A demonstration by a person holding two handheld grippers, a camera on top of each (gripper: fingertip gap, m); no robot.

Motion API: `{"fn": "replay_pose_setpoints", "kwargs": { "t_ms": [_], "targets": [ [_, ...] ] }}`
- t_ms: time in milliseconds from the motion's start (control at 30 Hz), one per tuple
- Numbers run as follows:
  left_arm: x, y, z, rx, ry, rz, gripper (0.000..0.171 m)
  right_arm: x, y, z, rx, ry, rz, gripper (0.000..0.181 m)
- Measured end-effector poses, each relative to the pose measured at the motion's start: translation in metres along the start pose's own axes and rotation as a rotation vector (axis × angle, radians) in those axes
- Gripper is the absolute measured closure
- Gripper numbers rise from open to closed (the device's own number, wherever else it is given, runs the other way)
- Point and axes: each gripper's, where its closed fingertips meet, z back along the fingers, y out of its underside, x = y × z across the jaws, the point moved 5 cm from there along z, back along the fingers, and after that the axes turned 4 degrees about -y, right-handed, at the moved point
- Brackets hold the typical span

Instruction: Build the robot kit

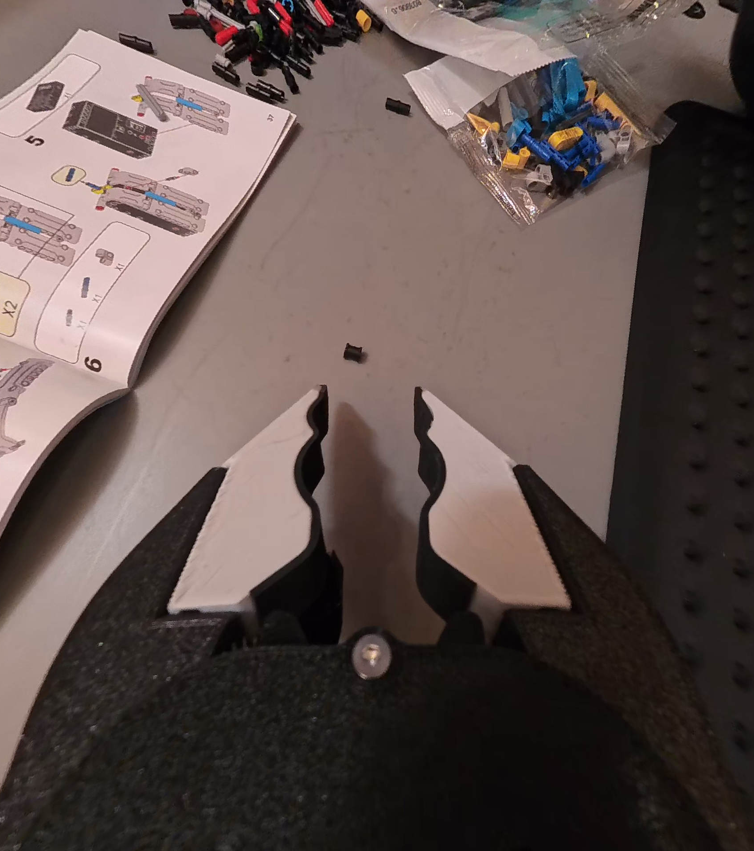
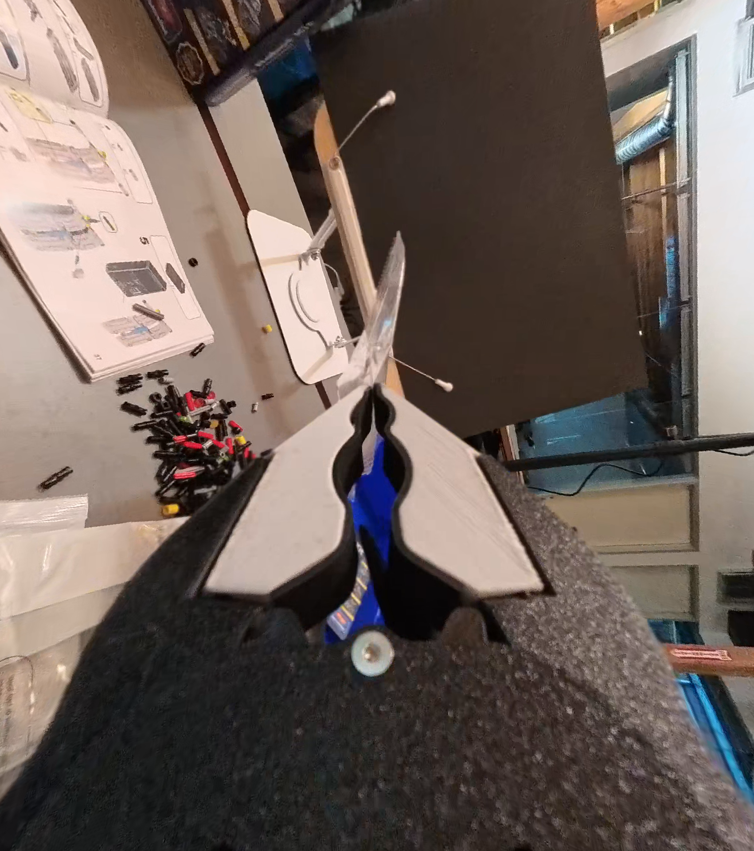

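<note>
My left gripper is open and empty, low over the grey table. A small black peg lies just beyond its tips, slightly left of centre. My right gripper is shut on the edge of a clear plastic bag. It holds the bag up off the table, tilted. Blue contents of the bag show between the fingers.
An open instruction booklet lies at the left. A pile of black and red pegs sits at the back. A clear bag of blue and yellow parts lies at the back right. A black studded mat runs along the right.
</note>
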Motion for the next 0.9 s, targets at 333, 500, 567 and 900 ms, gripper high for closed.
{"fn": "replay_pose_setpoints", "kwargs": {
  "t_ms": [333, 500, 567, 900],
  "targets": [
    [0.002, -0.006, 0.002, -0.028, -0.030, -0.004, 0.135, -0.083, 0.175, -0.022, -0.019, 0.075, -1.173, 0.181],
    [0.003, -0.009, -0.011, 0.015, -0.121, -0.145, 0.135, -0.047, 0.275, -0.057, 0.103, -0.042, -1.705, 0.181],
    [-0.003, -0.013, -0.017, 0.004, -0.087, -0.162, 0.135, -0.028, 0.283, -0.066, 0.196, -0.126, -1.731, 0.165],
    [0.001, -0.008, -0.032, 0.066, -0.068, -0.158, 0.142, -0.055, 0.128, 0.020, -0.091, -0.122, -1.350, 0.144]
  ]
}}
